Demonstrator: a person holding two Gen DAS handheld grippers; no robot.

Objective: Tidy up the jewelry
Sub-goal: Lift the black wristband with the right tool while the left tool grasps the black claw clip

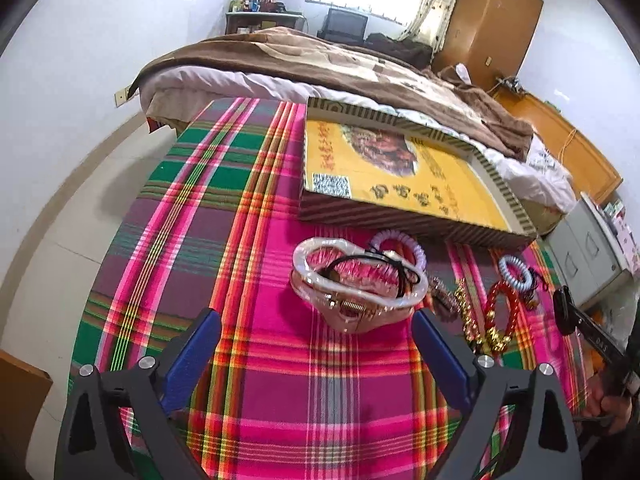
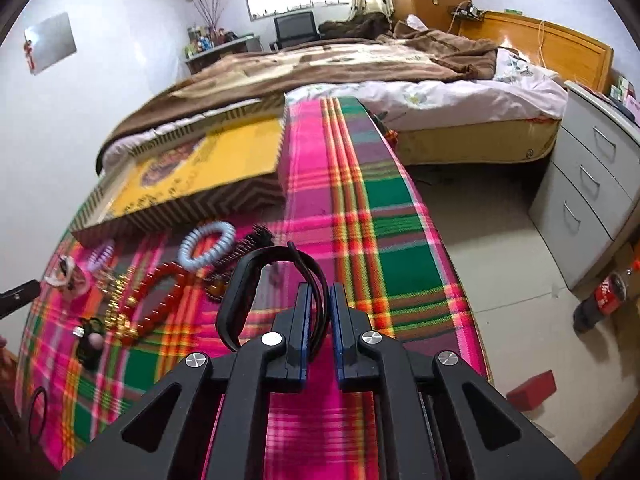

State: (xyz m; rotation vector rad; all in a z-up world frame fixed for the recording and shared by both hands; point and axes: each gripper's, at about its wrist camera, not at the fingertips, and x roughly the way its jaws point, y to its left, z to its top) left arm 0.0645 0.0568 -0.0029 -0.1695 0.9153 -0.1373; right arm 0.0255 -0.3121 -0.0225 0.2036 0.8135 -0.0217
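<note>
A clear plastic bowl sits on the plaid cloth and holds a black cord and a small trinket. My left gripper is open and empty, just in front of the bowl. Loose jewelry lies to the bowl's right: a lilac coil band, a blue coil band, a red bead bracelet and a gold chain. My right gripper is shut on a black wristband and holds it above the cloth, right of the blue coil band and red beads.
A flat yellow gift box lies behind the jewelry. The plaid table ends close on the right, with floor, grey drawers and a cola bottle beyond. A bed stands behind.
</note>
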